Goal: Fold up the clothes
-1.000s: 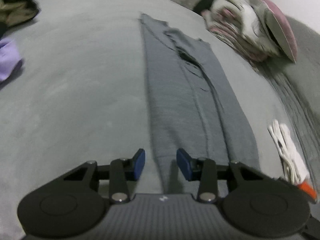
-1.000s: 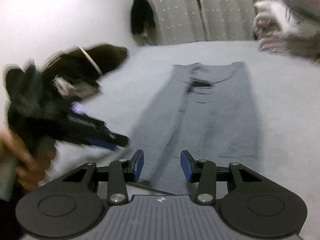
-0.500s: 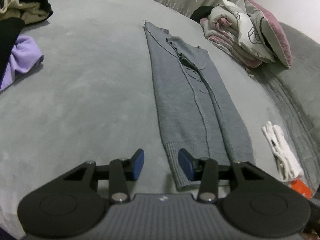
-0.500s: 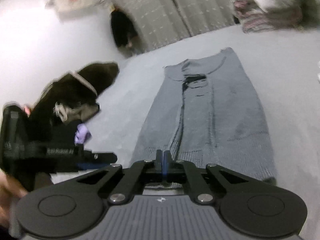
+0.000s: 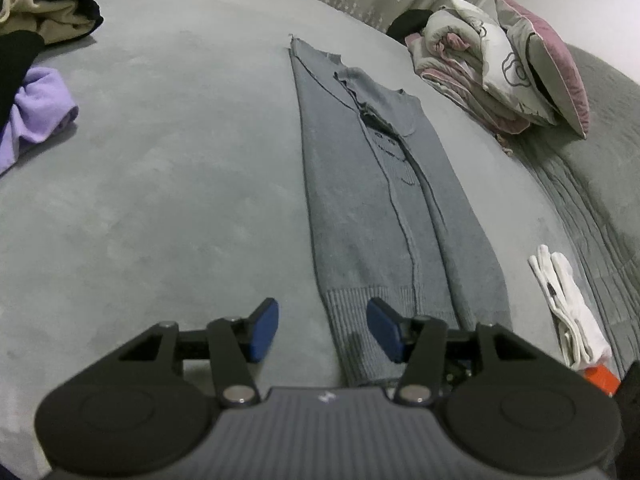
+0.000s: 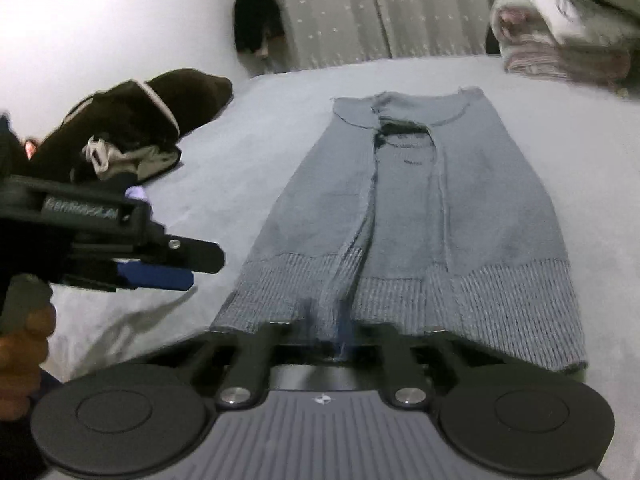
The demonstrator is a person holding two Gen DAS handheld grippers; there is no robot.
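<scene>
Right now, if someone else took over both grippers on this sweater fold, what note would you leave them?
Right gripper: shut on the ribbed hem of the grey sweater, near its middle.
Left gripper: open, empty, at the hem's left corner, not gripping.
Sweater lies flat lengthwise on the grey bed, both sides already folded in to a narrow strip.
Left to do: grip the hem with the left gripper too, then probably fold the hem up toward the collar.
White gloves lie to the right, clear of the sweater.
</scene>
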